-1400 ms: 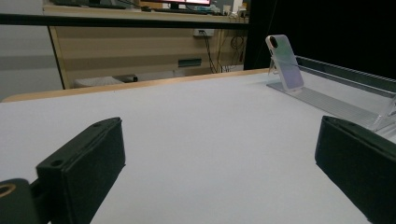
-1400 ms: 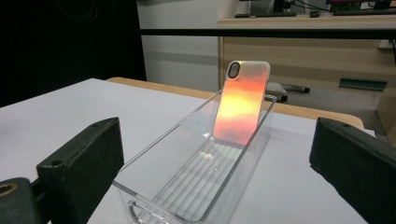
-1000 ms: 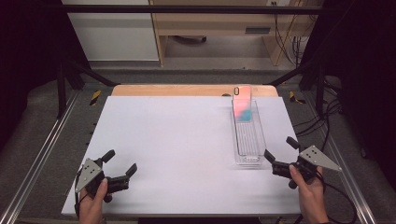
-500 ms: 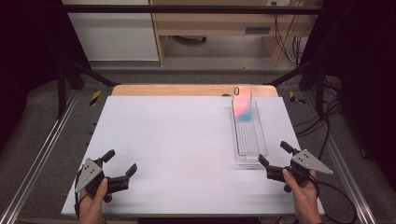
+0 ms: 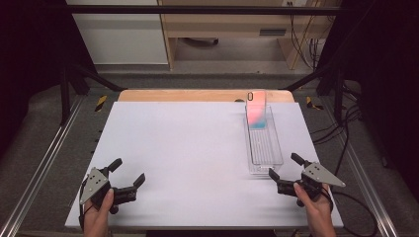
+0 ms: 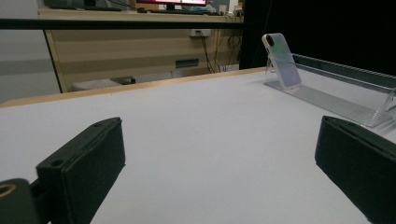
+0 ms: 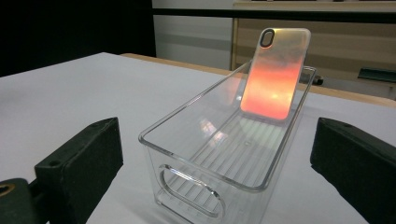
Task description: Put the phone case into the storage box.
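Observation:
A long clear plastic bin [image 5: 264, 143] [image 7: 224, 154] [image 6: 327, 100] lies on the right side of the white table. An iridescent phone case [image 5: 257, 109] [image 7: 275, 70] [image 6: 281, 60] leans upright against the bin's far end, camera cutout at top. My right gripper [image 5: 285, 167] [image 7: 219, 186] is open, just in front of the bin's near end, its jaws wide on either side of it without touching. At the table's front left my left gripper [image 5: 127, 172] [image 6: 219, 177] is also open, with nothing between its jaws.
The white table top [image 5: 188, 148] stretches between the two grippers. A wooden strip [image 5: 197, 95] edges the far side. Metal rails [image 5: 44, 163] run along both sides, and a black bar [image 5: 197, 9] crosses above the far end. Cables [image 5: 351, 123] lie at the right.
My right gripper has shifted left and a little toward me, from beside the bin's near right corner to straight in front of its near end. The left gripper has stayed put.

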A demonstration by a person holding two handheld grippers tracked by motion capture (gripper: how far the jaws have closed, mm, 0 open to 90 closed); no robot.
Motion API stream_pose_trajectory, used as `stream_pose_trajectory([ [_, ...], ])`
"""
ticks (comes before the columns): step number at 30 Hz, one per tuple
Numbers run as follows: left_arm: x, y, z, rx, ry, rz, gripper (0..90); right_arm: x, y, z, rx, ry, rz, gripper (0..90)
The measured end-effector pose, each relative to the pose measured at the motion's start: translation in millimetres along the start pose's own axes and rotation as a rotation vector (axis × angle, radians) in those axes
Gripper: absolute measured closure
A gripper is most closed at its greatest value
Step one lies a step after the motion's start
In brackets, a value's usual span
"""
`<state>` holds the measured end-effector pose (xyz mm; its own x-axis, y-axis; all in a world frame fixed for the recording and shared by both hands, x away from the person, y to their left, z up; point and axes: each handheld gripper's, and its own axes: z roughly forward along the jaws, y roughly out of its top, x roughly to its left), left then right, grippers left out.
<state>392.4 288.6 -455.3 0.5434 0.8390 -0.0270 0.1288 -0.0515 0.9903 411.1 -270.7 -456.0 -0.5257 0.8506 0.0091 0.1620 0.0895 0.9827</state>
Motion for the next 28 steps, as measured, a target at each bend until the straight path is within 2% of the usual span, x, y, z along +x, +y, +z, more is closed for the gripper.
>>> stream_pose_trajectory([
  [12,-0.8,-0.2,0.7,0.004,-0.009,0.011,1.0,7.9,-3.9,5.1,-0.004,0.021,-0.019,2.7],
  [22,-3.1,-0.1,1.1,-0.001,-0.009,0.023,1.0,11.9,-2.3,10.3,-0.066,0.017,-0.005,2.8],
  [28,-5.0,0.0,1.3,-0.002,-0.007,0.036,1.0,14.1,-2.5,11.1,-0.066,0.016,-0.014,3.1],
])
